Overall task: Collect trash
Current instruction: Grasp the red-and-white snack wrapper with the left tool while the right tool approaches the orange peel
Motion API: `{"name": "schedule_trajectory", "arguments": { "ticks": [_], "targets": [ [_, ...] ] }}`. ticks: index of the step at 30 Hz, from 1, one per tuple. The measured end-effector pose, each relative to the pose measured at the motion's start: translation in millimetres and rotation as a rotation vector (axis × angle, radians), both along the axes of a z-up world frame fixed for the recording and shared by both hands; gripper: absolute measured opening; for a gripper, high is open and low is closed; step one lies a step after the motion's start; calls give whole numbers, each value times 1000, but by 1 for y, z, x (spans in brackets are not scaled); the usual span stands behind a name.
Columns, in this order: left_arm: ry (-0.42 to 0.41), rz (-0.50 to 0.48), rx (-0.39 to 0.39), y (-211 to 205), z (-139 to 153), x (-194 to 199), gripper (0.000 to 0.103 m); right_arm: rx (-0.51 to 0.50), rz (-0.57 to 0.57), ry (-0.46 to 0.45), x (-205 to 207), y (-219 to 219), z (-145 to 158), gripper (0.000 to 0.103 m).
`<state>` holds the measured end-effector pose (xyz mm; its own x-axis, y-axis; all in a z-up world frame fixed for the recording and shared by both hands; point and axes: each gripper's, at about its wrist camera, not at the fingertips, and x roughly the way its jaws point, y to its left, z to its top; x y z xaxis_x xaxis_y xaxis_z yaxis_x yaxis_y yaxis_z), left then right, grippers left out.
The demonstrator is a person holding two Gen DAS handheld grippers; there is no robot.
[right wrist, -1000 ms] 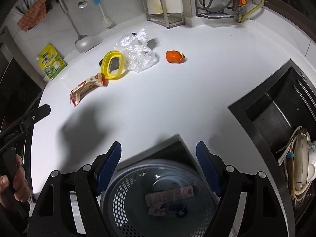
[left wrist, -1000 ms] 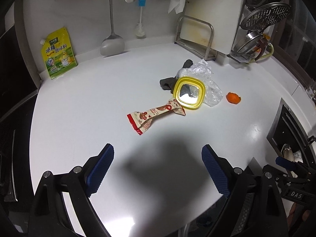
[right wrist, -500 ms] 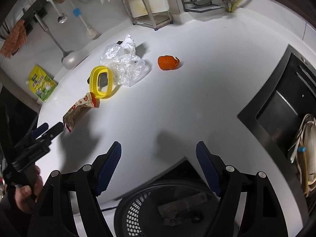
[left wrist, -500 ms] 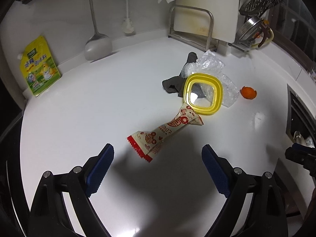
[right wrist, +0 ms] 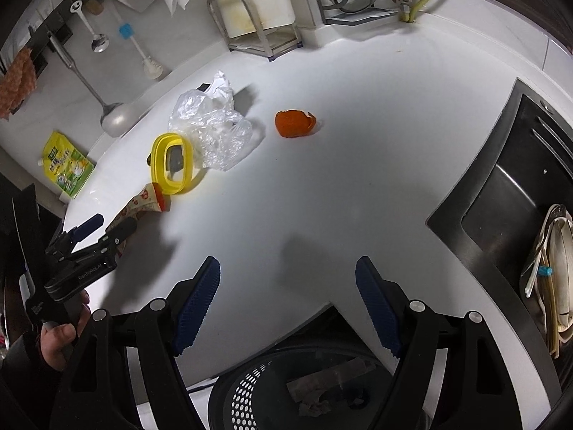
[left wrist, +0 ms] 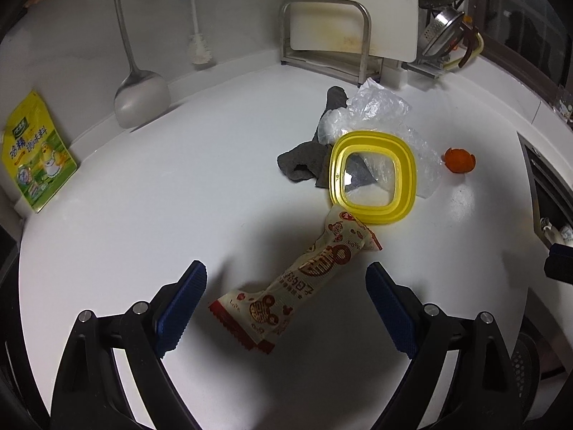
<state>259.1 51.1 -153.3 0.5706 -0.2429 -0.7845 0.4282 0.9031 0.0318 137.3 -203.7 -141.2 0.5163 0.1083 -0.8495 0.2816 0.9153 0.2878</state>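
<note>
Advanced since earlier: left gripper [left wrist: 286, 308], jaws spread, now straddles snack wrapper [left wrist: 301, 286], long axis slanting lower-left to upper-right; right gripper [right wrist: 286, 301] open, farther.

Wrapper [left wrist: 297, 286] cream, red print; lid [left wrist: 373, 176] yellow.

A glossy white countertop [left wrist: 179, 186] fills the frame, meeting a white wall [left wrist: 71, 36] at the top. A dark steel sink [right wrist: 508, 193] sits at right.
</note>
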Motion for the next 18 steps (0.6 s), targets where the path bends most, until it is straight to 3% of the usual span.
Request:
{"name": "schedule_trajectory", "arguments": {
  "ticks": [3,9,13,18],
  "targets": [
    [7,-8,-4,-2,-2,3,82,0,-9,1,1,-2,-1,75],
    [33,-13,-3,-8,-6,4,58,-16,-16,0,9,-7,-5,75],
    [53,-18,-15,-11,-8,3,36,-37,-26,-8,17,-14,-7,75],
    [67,5,-37,-9,-5,0,25,-70,-32,-29,35,-26,-9,75]
  ]
}}
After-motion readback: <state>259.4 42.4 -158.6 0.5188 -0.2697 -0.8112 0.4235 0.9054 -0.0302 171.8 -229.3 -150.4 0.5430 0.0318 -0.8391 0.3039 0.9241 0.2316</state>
